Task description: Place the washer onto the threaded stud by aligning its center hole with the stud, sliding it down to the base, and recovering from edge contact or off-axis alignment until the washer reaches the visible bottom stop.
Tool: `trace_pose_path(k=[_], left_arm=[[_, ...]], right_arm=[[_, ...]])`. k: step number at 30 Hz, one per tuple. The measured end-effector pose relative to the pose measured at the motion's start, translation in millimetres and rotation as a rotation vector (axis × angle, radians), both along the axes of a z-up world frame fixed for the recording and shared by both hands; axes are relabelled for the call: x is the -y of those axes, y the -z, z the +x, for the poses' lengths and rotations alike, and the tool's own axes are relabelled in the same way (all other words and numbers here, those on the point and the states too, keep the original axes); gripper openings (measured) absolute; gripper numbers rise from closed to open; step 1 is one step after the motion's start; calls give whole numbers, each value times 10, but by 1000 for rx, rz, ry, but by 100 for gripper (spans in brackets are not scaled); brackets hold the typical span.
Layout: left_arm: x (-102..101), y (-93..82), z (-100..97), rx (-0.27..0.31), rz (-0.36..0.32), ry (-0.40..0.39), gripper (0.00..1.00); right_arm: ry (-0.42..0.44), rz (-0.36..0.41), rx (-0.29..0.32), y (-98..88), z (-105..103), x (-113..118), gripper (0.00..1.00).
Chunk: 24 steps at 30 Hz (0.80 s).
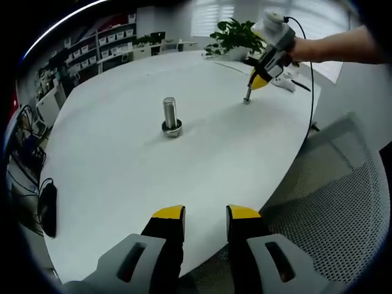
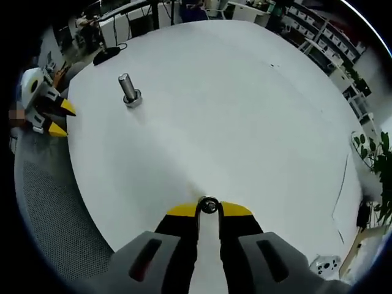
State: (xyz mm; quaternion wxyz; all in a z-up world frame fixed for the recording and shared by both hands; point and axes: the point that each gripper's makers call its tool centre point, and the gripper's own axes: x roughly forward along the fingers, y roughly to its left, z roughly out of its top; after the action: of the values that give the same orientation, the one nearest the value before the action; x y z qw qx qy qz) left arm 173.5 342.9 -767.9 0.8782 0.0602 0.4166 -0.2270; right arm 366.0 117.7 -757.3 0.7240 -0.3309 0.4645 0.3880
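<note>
In the left gripper view, your left hand-held gripper [image 1: 205, 215] rises from the bottom with its yellow-tipped jaws apart and nothing between them, hanging over the near edge of the white tabletop [image 1: 122, 177]. The threaded stud [image 1: 171, 116] stands upright on its base near the middle of the tabletop, well ahead of those jaws. Farther off and to the right, your right hand-held gripper [image 1: 248, 98] points down at the tabletop with a small metal piece at its tip, apparently the washer, touching or just above the surface; your forearm [image 1: 337, 46] reaches in from the right edge. A potted plant [image 1: 236, 37] sits beyond it, and a mesh chair [image 1: 331, 190] stands beside the tabletop at lower right.

In the right gripper view, your right hand-held gripper [image 2: 209, 209] has its jaws drawn narrow, pinching the washer [image 2: 209, 205] at the fingertips, its centre hole visible. The threaded stud [image 2: 129, 90] stands well apart from the washer, toward the upper left. Your left hand-held gripper [image 2: 60, 117] shows at the left edge, just off the rim of the tabletop [image 2: 245, 110], jaws parted.
</note>
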Motion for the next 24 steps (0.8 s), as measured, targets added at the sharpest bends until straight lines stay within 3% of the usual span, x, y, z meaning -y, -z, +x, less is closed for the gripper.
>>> trace_pose_path(k=[14, 24], left_arm=[[-8, 11, -8, -9, 0, -4, 25], [-7, 20, -12, -12, 5, -4, 25]], right_arm=[[-5, -35, -67, 283, -65, -68, 14], [-29, -13, -62, 307, -76, -213, 14]])
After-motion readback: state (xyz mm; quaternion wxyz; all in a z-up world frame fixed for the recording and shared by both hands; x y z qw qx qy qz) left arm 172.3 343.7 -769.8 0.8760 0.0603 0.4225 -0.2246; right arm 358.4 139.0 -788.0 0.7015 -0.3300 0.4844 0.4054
